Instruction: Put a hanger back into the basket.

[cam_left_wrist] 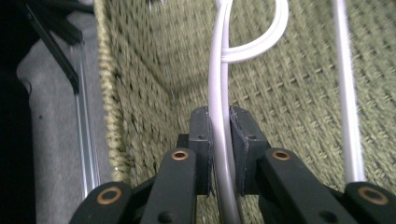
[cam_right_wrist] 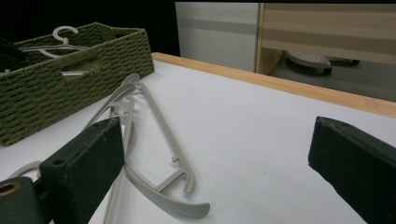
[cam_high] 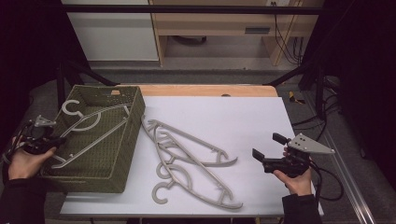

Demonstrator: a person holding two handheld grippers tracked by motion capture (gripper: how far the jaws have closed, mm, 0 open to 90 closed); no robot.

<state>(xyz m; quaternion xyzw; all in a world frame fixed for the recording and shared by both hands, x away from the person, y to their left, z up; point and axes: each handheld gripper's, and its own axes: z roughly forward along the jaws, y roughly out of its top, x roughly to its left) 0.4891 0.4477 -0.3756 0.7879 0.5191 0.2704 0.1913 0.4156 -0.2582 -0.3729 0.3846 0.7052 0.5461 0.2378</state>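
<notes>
— Status on the left side?

— My left tool [cam_high: 55, 141] is clamped on the thin bar of a pale hanger [cam_high: 93, 128], low over the woven green basket [cam_high: 119, 175] at the worktop's left edge. In the left gripper view the pads [cam_left_wrist: 243, 140] pinch the bar [cam_left_wrist: 219, 116] from both sides, with the basket's weave just behind. I read this as the set-down: the hanger lies inside the basket, its hook [cam_high: 71, 107] toward the far left corner, and I grip the bar near its near end so the long body can lie flat along the basket floor.

— And the right?

— Right tool [cam_high: 266, 149] is parked near the worktop's right edge, jaws spread wide, nothing between them. It looks across at the loose hangers [cam_high: 187, 158], which I judge are next in line.

— Where do those lie?

— Mid-worktop, overlapping in a pile that runs from just beside the basket toward the near edge, hooks tangled among the arms. That overlap is why I'd keep the right tool back: picking one cleanly needs an outer arm, not the crossed middle.

— Risk?

— Letting go while the bar rests on the basket rim; it could tip out.
</notes>
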